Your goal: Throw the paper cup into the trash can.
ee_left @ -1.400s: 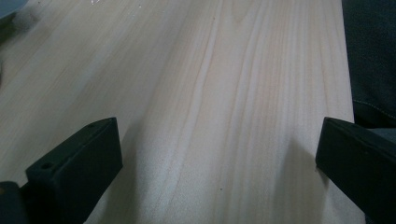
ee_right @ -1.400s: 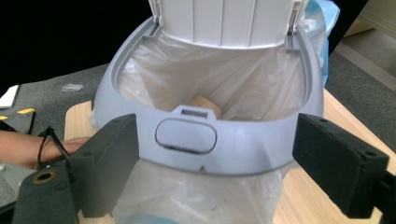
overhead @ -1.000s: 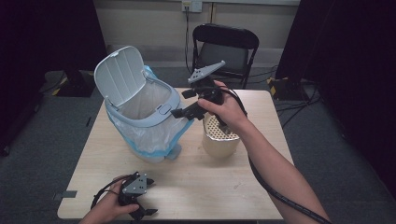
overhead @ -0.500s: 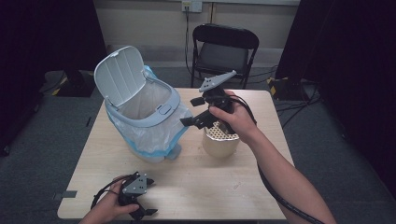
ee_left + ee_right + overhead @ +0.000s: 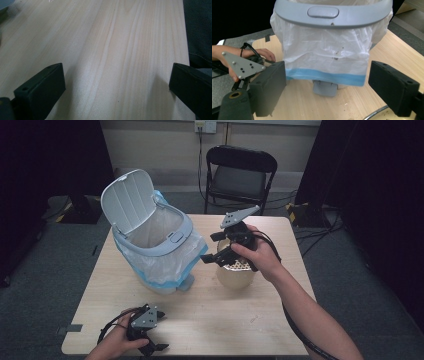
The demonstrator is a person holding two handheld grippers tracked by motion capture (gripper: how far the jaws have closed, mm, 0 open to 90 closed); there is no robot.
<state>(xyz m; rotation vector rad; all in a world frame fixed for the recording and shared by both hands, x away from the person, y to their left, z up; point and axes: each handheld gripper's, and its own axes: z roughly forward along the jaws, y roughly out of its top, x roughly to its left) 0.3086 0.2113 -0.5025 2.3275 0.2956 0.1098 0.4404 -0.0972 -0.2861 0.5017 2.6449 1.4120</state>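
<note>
Bin [image 5: 152, 251] with its white liner stands at the table's [image 5: 235, 320] far left, lid up. We hold the right gripper [image 5: 209, 249] just beside its rim, jaws spread and empty, above the perforated cup [image 5: 235, 275]. We judge a low elbow could tip that cup, or a jaw could snag the liner [image 5: 324, 57]. Our left gripper [image 5: 152, 347] rests released near the front edge

One table [image 5: 250, 320], one lined bin [image 5: 150, 250], one perforated canister [image 5: 235, 275], one chair [image 5: 240, 175], two grippers: left gripper [image 5: 150, 347], right gripper [image 5: 207, 247].
</note>
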